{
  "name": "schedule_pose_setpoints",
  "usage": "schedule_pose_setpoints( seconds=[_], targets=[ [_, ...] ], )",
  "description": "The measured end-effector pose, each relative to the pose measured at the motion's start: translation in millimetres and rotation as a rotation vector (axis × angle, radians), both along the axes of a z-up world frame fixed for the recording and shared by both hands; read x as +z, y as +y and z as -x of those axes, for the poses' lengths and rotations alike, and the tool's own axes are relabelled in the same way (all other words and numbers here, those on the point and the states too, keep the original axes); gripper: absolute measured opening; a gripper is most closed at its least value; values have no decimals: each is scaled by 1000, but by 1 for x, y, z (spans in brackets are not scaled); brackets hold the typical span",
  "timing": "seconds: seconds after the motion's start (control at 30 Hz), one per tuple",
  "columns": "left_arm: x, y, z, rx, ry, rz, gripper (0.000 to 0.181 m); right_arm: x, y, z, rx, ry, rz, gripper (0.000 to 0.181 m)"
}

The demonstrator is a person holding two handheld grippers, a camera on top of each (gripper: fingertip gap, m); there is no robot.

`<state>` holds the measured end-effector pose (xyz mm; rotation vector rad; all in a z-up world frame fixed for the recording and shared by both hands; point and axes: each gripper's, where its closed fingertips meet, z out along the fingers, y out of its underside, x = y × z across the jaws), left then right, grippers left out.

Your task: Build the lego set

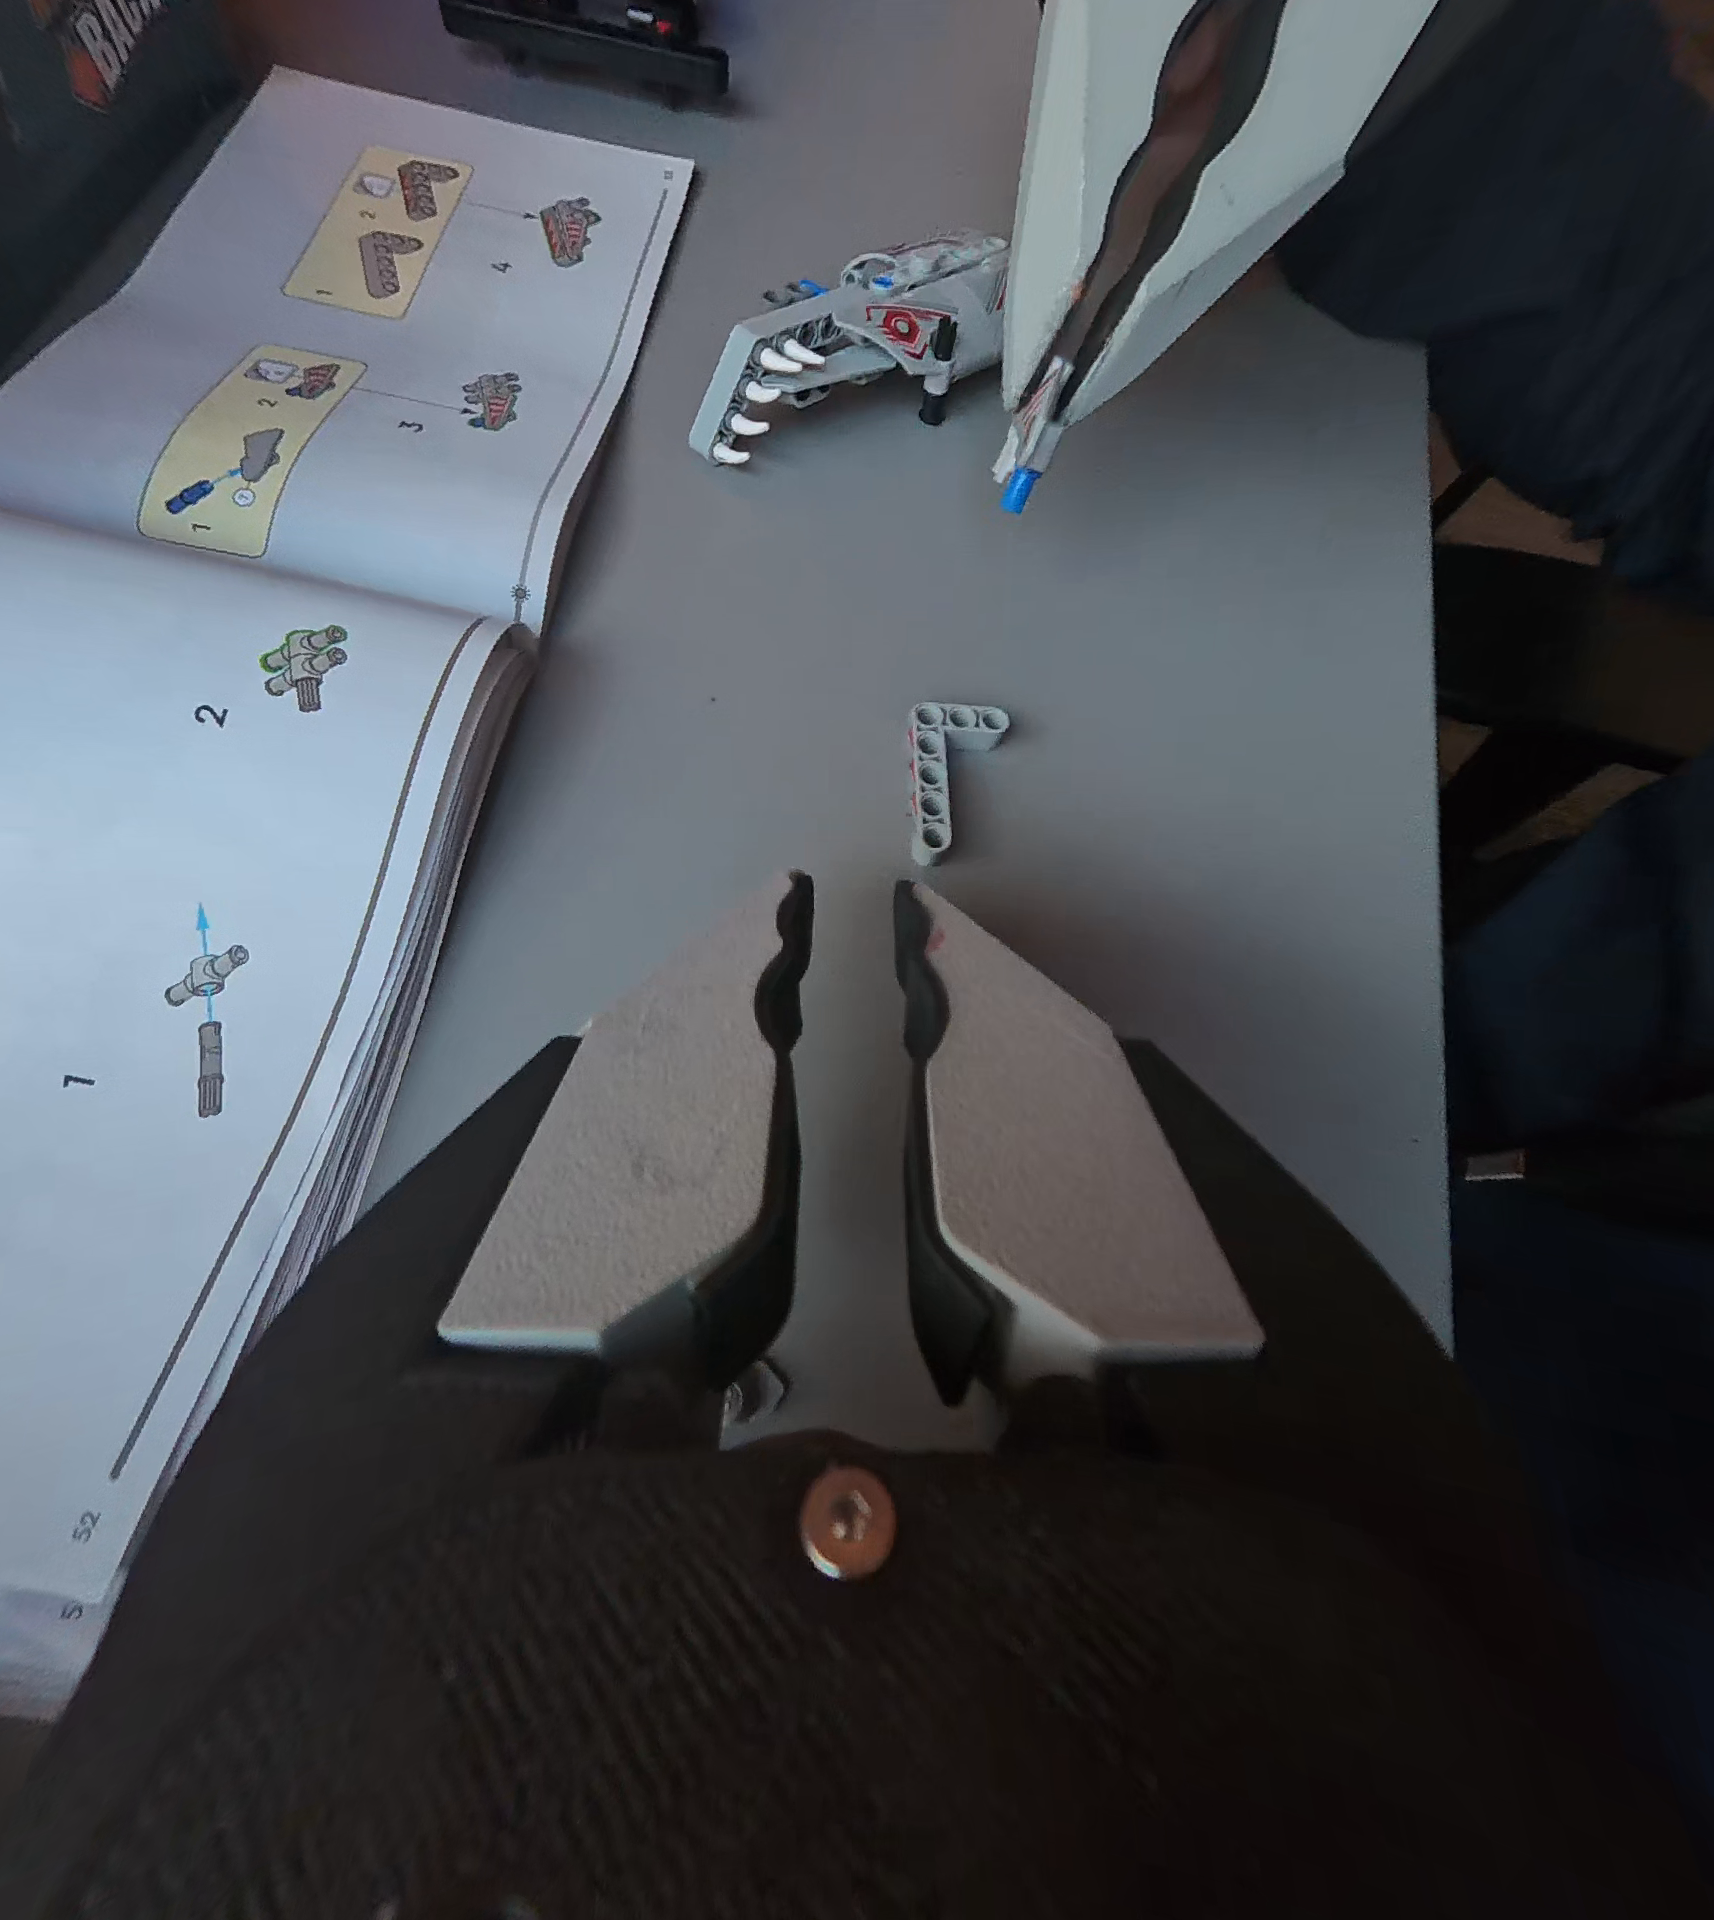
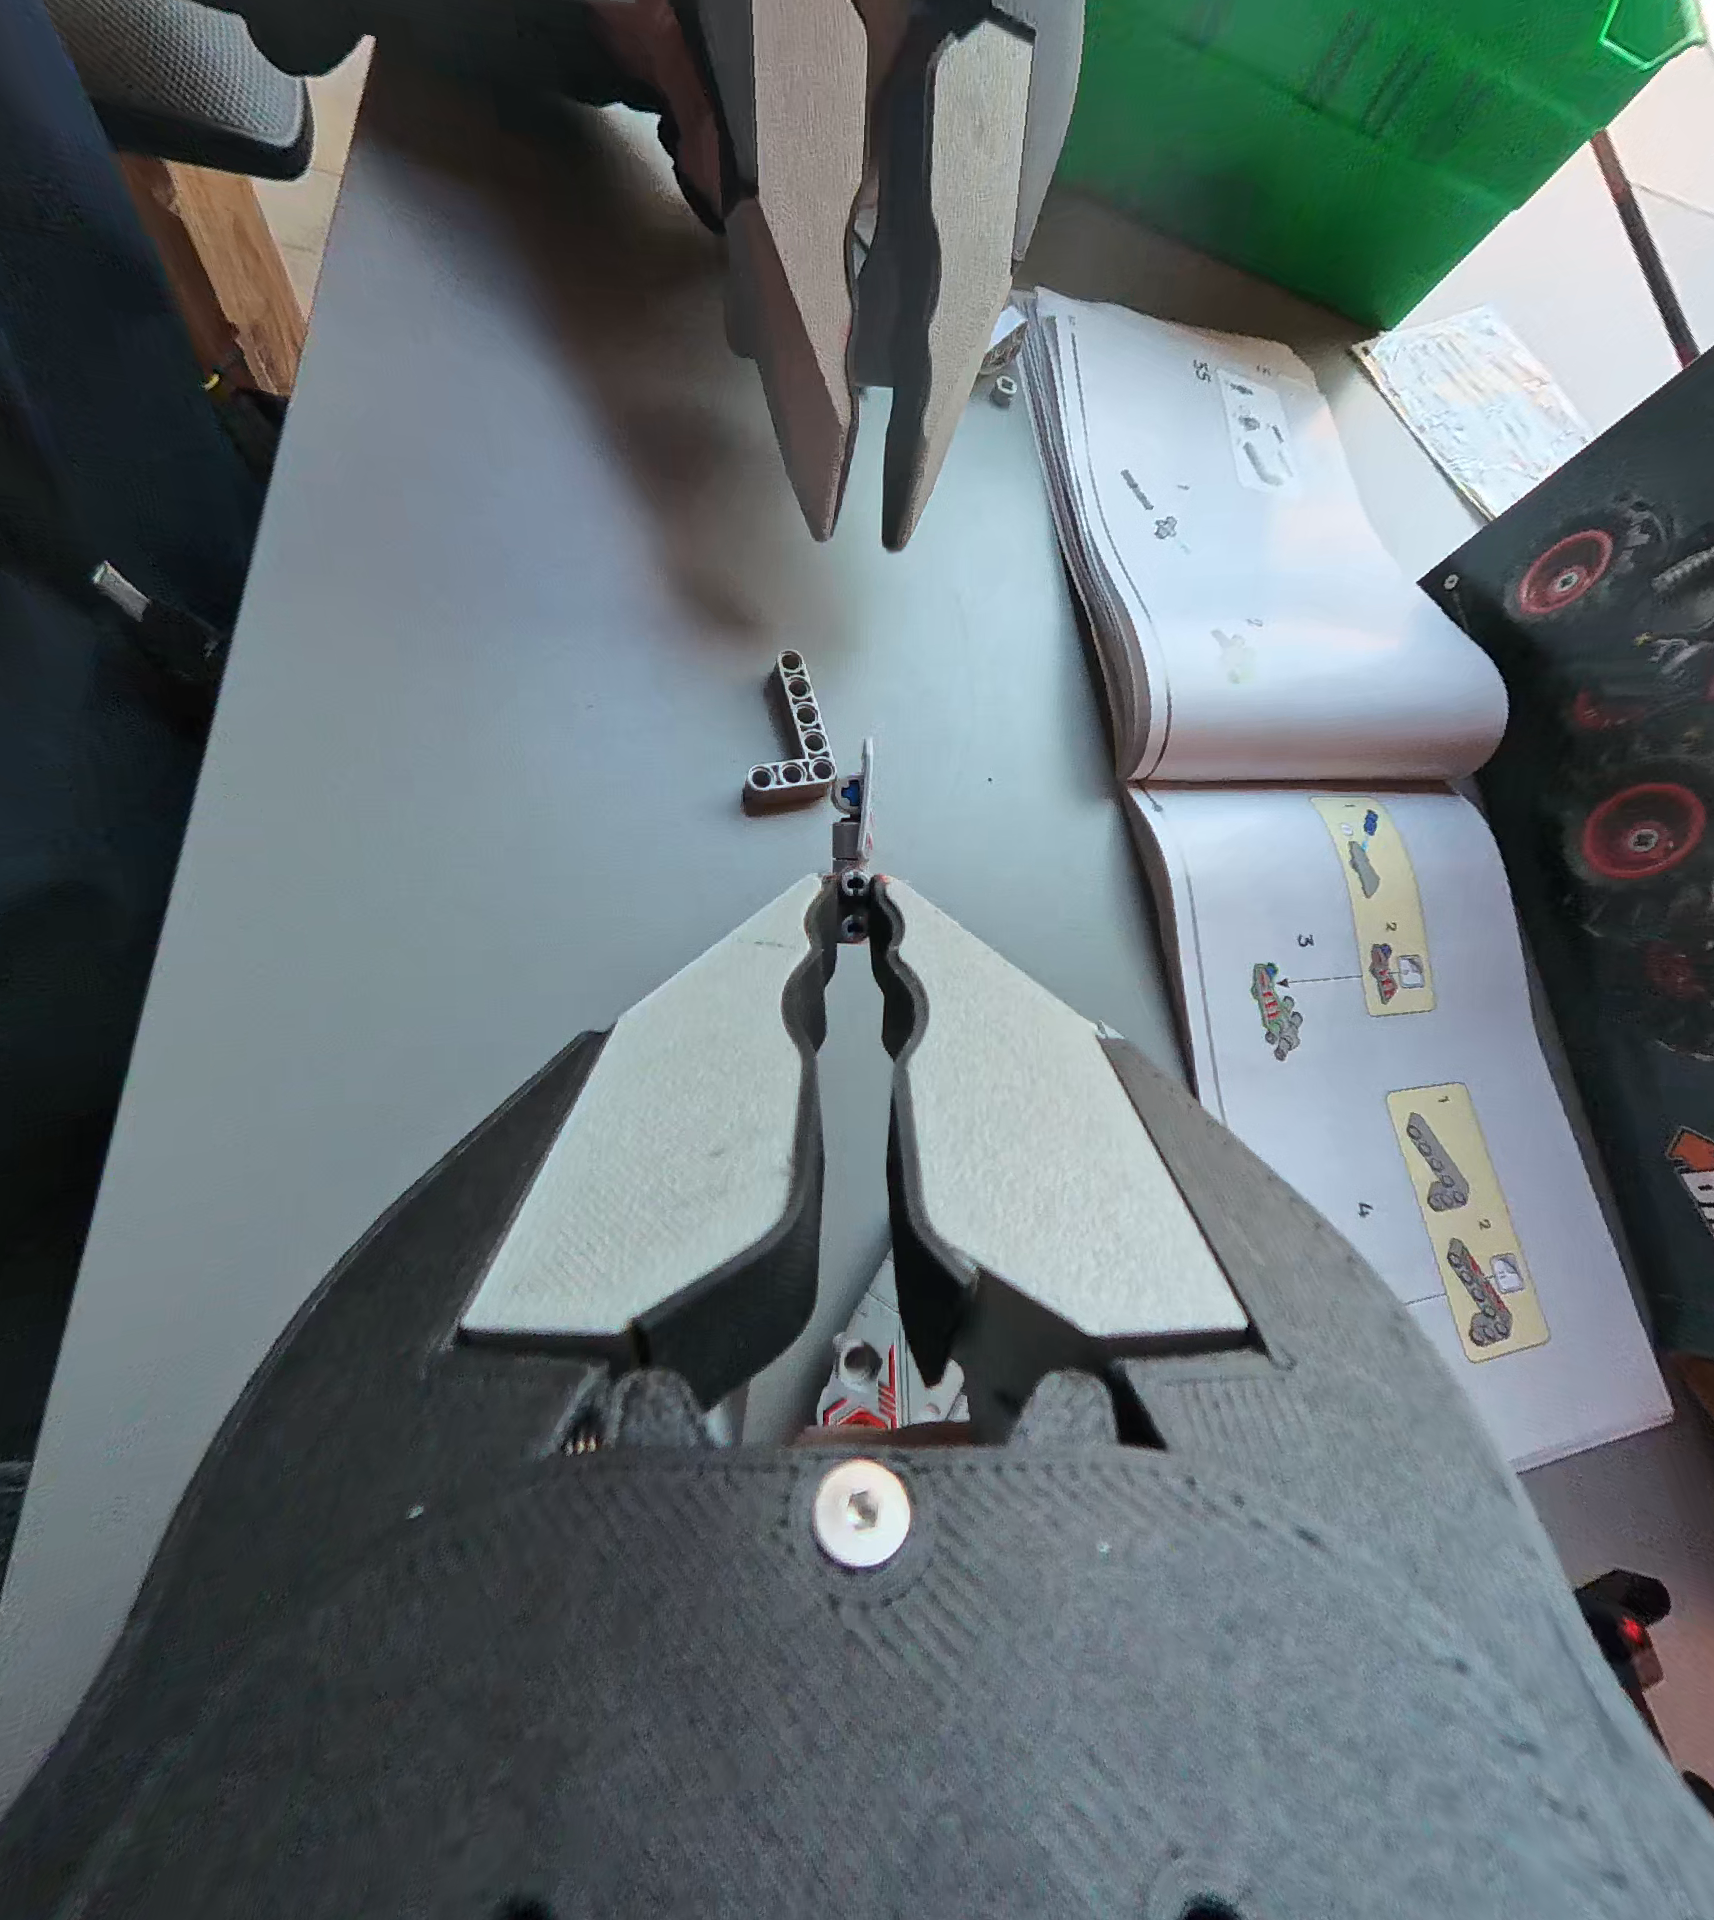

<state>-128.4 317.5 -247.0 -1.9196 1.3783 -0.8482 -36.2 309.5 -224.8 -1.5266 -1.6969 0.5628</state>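
My right gripper [image 2: 853, 899] is shut on a small grey beam piece [image 2: 854, 821] with red markings and a blue pin [image 1: 1021, 488] at its end. It holds the piece a little above the grey table [image 1: 728, 779]. In the left wrist view the right gripper [image 1: 1045, 405] comes down from the top right. My left gripper [image 1: 853, 888] is open and empty, just short of a loose grey L-shaped beam [image 1: 936, 779] lying flat on the table. The L-shaped beam [image 2: 799, 738] and the left gripper [image 2: 858, 535] also show in the right wrist view. A grey jaw assembly with white teeth [image 1: 811, 353] lies beside the right gripper.
An open instruction booklet [image 1: 209, 727] covers one side of the table and also shows in the right wrist view [image 2: 1352, 987]. The set's dark box [image 2: 1663, 831] and a green bin [image 2: 1352, 135] lie beyond it. A black part [image 1: 583, 42] sits at the far edge. The table edge [image 1: 1435, 727] runs along my right. Spacing between my two grippers at the tips: around 11 cm.
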Motion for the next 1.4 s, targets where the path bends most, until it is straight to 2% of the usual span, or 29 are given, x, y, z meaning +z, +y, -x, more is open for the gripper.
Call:
schedule_pose_setpoints(
  seconds=[0.23, 0.73, 1.03, 1.4],
  targets=[
    [-3, -2, -2, -5, 11, 10, 13, -3, 0, 0, -8, 17, 84, 3],
    [-11, 5, 2, 33, 40, 17, 12, -7, -1, 16, 24, -32, 55, 2],
    [-11, 6, 2, 33, 38, 26, 11, -10, 3, 10, -1, -4, 88, 2],
    [-8, -3, -4, -18, 15, 27, 10, -15, 3, 38, 86, -128, 113, 2]
  ],
)
